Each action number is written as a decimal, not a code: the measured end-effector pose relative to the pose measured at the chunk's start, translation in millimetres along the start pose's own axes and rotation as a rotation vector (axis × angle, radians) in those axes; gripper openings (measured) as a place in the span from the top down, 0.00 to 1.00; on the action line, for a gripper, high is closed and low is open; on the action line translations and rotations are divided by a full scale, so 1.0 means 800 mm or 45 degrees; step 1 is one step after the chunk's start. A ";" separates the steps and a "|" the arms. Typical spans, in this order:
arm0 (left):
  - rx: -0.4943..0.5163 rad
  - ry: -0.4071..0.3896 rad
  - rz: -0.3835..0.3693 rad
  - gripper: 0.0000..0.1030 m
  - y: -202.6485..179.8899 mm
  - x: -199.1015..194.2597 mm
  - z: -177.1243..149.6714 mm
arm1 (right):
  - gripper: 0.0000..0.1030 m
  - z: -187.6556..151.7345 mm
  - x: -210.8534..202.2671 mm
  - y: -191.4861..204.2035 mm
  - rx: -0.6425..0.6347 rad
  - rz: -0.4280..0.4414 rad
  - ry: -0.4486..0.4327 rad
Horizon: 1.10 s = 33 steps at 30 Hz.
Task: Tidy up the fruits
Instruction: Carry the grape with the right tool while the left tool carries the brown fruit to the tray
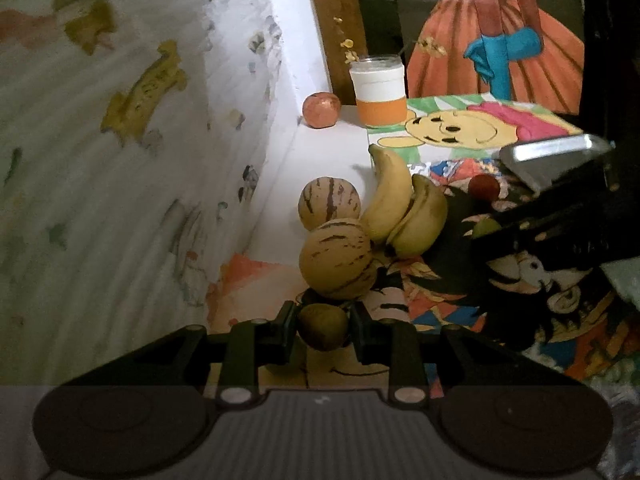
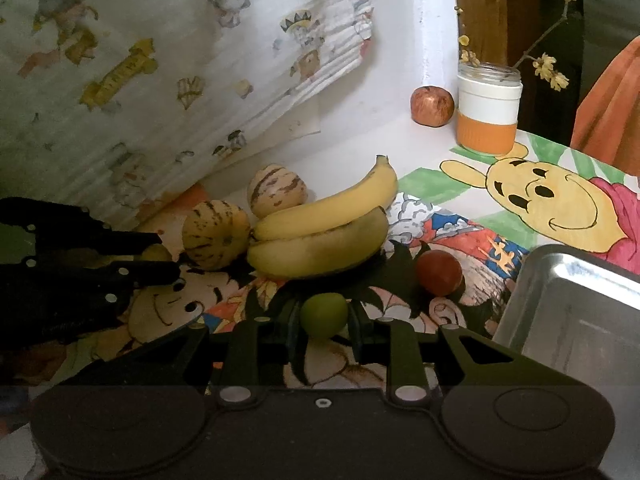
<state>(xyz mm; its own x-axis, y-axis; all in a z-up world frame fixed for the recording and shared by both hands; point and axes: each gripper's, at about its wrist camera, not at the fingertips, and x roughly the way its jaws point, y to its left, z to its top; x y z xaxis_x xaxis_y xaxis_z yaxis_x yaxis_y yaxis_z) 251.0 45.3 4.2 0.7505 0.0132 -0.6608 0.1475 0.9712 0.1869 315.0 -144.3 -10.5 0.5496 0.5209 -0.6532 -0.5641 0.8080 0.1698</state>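
A: Where are the fruits sitting?

B: A small brownish-green fruit (image 1: 323, 326) is sitting between the fingers of the left gripper (image 1: 323, 330), low over the cartoon-printed table cover (image 1: 448, 304) — the pads are pressing on both of its sides. A small green fruit (image 2: 323, 314) is being clamped the same way in the right gripper (image 2: 323, 320).

A: And the remaining items?

B: Two bananas (image 2: 320, 232) are lying together on the cover, one resting against the other. Two striped melons (image 2: 216, 234) are touching each other just left of them. A small red fruit (image 2: 439, 272) is sitting near the bananas, between them and the metal tray (image 2: 576, 300) at the right edge. An apple (image 2: 432, 105) is standing well apart at the back, just beside an orange-and-white jar (image 2: 489, 108) holding a flowering twig.

A: Surroundings?

B: A patterned cloth (image 2: 160, 80) is hanging on the left.
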 end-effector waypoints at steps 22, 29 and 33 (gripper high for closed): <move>-0.293 -0.077 -0.264 0.70 -0.035 -0.044 -0.011 | 0.73 -0.042 -0.100 -0.005 0.235 -0.062 -0.160; -0.280 -0.144 -0.382 0.70 -0.081 -0.065 0.002 | 0.73 -0.074 -0.164 -0.023 0.304 -0.205 -0.229; -0.266 -0.118 -0.461 0.70 -0.112 -0.067 0.003 | 0.73 -0.098 -0.192 -0.036 0.354 -0.268 -0.247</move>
<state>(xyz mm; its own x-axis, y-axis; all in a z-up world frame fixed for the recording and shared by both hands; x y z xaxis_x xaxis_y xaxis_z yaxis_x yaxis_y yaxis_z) 199.0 -42.8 24.8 0.7304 -0.3496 -0.5868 0.2857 0.9367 -0.2025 198.7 -269.1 27.3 0.7566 0.3571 -0.5478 -0.2531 0.9323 0.2582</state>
